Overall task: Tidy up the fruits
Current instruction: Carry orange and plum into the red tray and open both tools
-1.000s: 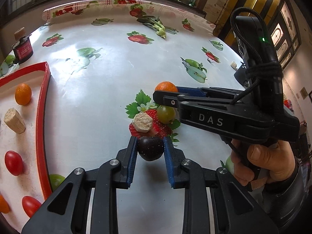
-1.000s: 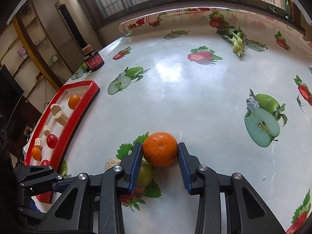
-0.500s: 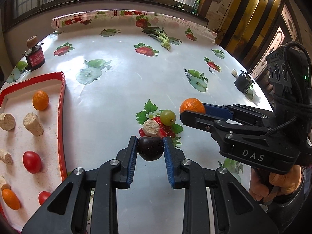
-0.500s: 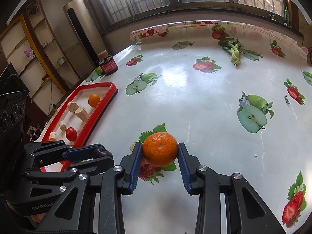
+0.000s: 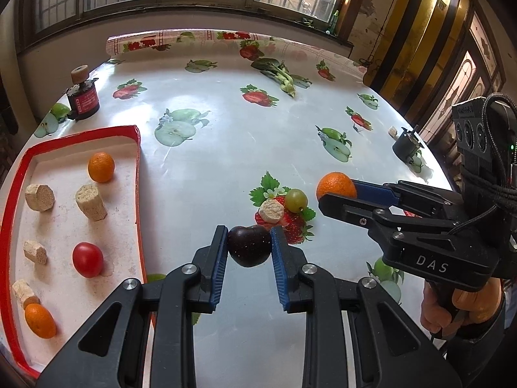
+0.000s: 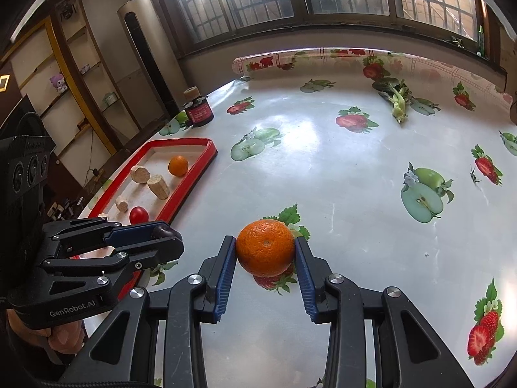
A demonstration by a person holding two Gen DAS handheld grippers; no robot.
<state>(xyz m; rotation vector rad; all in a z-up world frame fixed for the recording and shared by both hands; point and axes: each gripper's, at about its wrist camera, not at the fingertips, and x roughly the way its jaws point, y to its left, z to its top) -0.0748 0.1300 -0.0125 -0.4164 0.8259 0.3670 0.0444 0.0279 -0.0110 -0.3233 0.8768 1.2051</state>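
Left tongs (image 5: 248,247) clenched on the dark plum (image 5: 248,249), held clear of the table (image 5: 226,148). Right tongs (image 6: 265,252) clenched on the mandarin (image 6: 265,247), also off the surface.

Red tray (image 5: 139,174) sits at the table's left edge, to the left of both tongs, long axis running near to far. Left tongs are just beside its right rim; right tongs are well apart from it, with the left tongs in between. My read: plum goes in first with a short move left, and the mandarin waits so the tongs don't cross.

Tray already holds a cherry tomato (image 5: 87,259), two mandarins (image 5: 101,167) and several cork-like pieces (image 5: 91,202). There's bare floor between the tomato and the far mandarin.

Left on the table just past the plum: a cork piece (image 5: 271,210) and a green grape (image 5: 295,199), touching or nearly so. Far-left corner has a small dark jar (image 5: 82,98); bok choy (image 5: 278,74) lies near the far edge.
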